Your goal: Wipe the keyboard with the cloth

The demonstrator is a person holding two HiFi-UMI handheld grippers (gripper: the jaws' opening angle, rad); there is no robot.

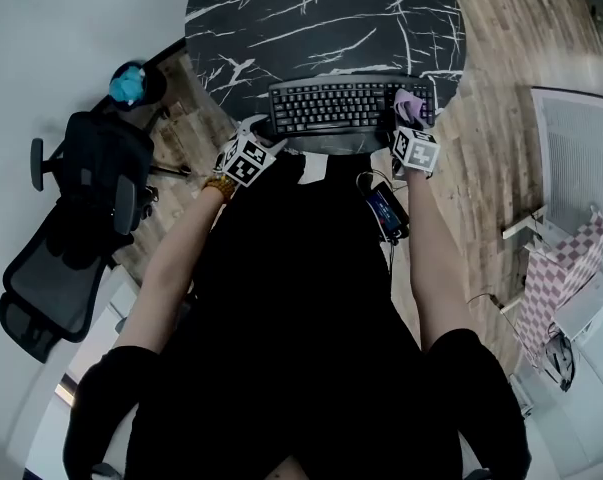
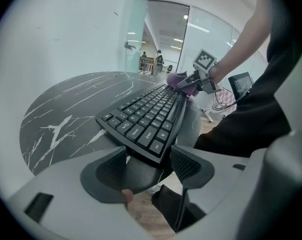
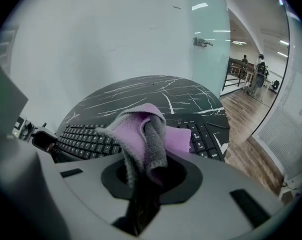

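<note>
A black keyboard (image 1: 346, 106) lies at the near edge of a round black marble table (image 1: 311, 18). My right gripper (image 1: 411, 128) is shut on a purple cloth (image 1: 411, 103) that rests on the keyboard's right end. In the right gripper view the cloth (image 3: 143, 134) bunches up from the closed jaws of the right gripper (image 3: 145, 176), over the keys (image 3: 85, 139). My left gripper (image 1: 256, 133) is at the keyboard's left front corner. In the left gripper view the left gripper (image 2: 148, 166) stands open, with that corner (image 2: 148, 134) poking between the jaws.
A black office chair (image 1: 81, 228) stands on the wooden floor at the left, with a blue object (image 1: 129, 83) beyond it. A white unit (image 1: 581, 158) and a checkered cloth (image 1: 556, 268) are at the right. A small device with cables (image 1: 386, 213) hangs at my waist.
</note>
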